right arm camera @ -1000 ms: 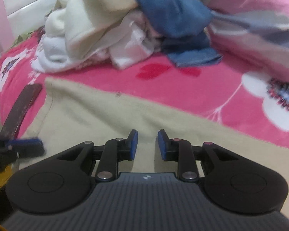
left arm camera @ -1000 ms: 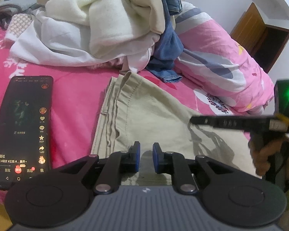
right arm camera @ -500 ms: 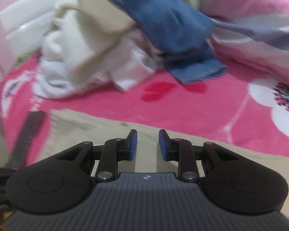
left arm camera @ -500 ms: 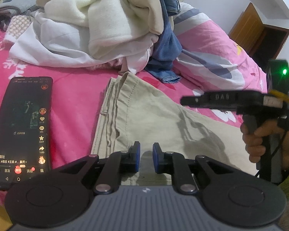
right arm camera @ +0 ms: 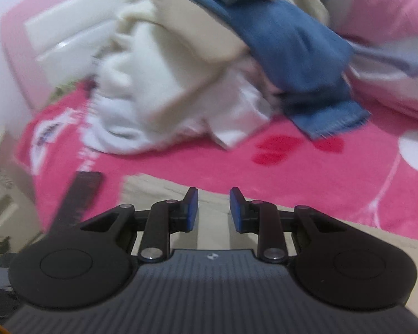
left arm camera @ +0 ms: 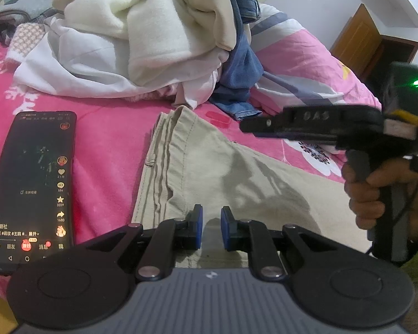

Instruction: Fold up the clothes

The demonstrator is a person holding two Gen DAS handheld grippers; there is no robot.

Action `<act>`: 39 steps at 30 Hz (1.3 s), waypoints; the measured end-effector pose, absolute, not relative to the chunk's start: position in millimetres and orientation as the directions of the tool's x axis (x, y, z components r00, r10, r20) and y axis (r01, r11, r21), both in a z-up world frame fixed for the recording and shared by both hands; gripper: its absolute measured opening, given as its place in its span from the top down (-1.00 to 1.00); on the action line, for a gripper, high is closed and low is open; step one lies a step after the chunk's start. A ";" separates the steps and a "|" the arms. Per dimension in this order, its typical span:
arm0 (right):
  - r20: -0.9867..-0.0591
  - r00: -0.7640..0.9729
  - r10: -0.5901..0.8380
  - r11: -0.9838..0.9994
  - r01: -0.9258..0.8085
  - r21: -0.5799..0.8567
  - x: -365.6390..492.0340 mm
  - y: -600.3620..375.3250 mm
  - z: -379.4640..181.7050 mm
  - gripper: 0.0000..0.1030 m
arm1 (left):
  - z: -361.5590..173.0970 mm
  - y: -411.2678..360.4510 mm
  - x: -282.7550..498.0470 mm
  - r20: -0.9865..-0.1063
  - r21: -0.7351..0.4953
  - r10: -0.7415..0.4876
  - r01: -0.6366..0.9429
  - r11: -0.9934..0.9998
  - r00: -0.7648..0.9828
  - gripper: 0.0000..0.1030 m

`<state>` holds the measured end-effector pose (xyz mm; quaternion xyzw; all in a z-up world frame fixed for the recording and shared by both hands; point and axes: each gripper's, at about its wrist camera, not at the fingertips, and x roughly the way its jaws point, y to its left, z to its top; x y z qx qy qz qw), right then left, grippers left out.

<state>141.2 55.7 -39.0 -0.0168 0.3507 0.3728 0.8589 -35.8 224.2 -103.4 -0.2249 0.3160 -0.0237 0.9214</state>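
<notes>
The left gripper (left arm camera: 211,226) hovers low over the near end of the khaki trousers (left arm camera: 209,167), its blue pads (left arm camera: 198,222) standing a narrow gap apart with only cloth showing behind them, nothing pinched. The right gripper (right arm camera: 213,208) also has its pads slightly spread and empty, above the trousers' far edge (right arm camera: 158,186); in the left view it juts in from the right, above the cloth, gripped by a hand (left arm camera: 376,189). The trousers lie flat on the pink bedspread (left arm camera: 111,139), folded lengthwise, with stacked seams and hems along their left edge and a smooth, lightly creased surface that widens toward the right. A phone (left arm camera: 33,186) with a lit screen lies just left of them, a strip of bare pink between the two. Beyond the trousers' top end a bare band of bedspread runs before the heap of cream and white clothes (left arm camera: 142,36), with jeans (left arm camera: 242,78) draped down its right side. A pink quilt (left arm camera: 301,64) rises at the right.
</notes>
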 end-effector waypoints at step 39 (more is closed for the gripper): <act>-0.698 0.562 0.443 0.848 -0.515 0.124 88.9 -4.1 -86.4 0.51 | -103.6 223.2 -33.6 -0.575 -0.420 -0.175 -0.105 0.902 0.800 0.70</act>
